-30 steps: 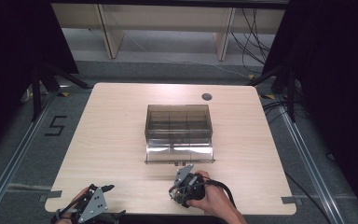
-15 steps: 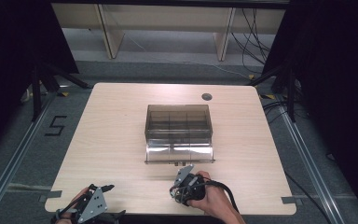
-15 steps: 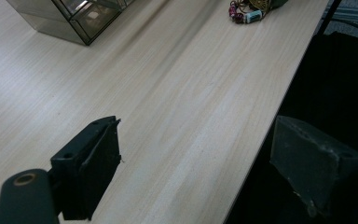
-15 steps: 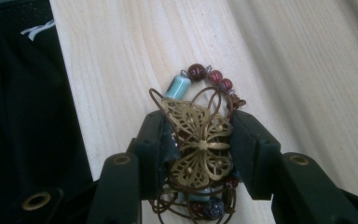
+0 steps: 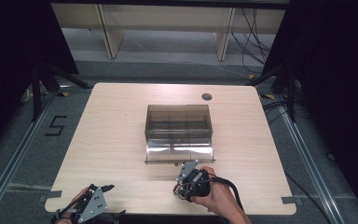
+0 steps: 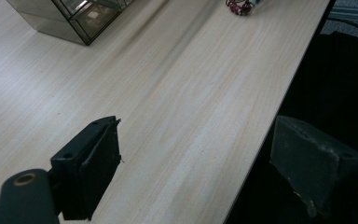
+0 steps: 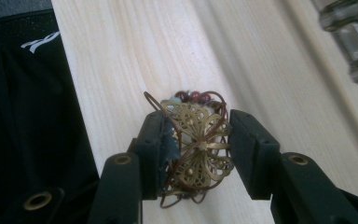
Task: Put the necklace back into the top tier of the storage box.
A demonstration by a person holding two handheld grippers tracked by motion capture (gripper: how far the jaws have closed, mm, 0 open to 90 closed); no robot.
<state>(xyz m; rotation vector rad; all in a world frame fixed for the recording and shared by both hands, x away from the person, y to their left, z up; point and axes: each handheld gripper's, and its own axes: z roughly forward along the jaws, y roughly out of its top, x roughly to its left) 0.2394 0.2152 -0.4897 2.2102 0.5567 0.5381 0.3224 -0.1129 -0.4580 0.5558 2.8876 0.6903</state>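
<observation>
Right now: right gripper clamping the brass ornament, box lying just ahead

Largest first. Light wooden table (image 5: 121,140) is carrying a smoked transparent plastic organiser box (image 5: 179,122) at its centre, divided into compartments, with a clear curved front flap hanging open toward the person. Which compartment is meant I cannot tell.

Right gripper (image 5: 186,173) is sitting near the table's front edge, just short of the box's open flap, nose pointing roughly at it. In the right gripper view its jaws are standing narrow, having just been closing, and are now pressing from both sides on a small gold-coloured filigree metal ornament with dark red beads (image 7: 196,140). Ornament is sitting between the pads (image 7: 156,144), its flat fan-shaped face turned to the camera, its beads at the far end, a wire loop sticking out past the jaw tips. It appears to be clear of the wood, though that is hard to confirm.

Key relation: box is lying ahead of the held ornament, near but apart; the right gripper view catches a box corner at upper right. Likely move is forward over the flap.

Left gripper (image 5: 95,198) is resting at the table's front-left corner, well apart from the box, jaws spread wide with nothing between them. Right hand is clearly the nearer one.
</observation>
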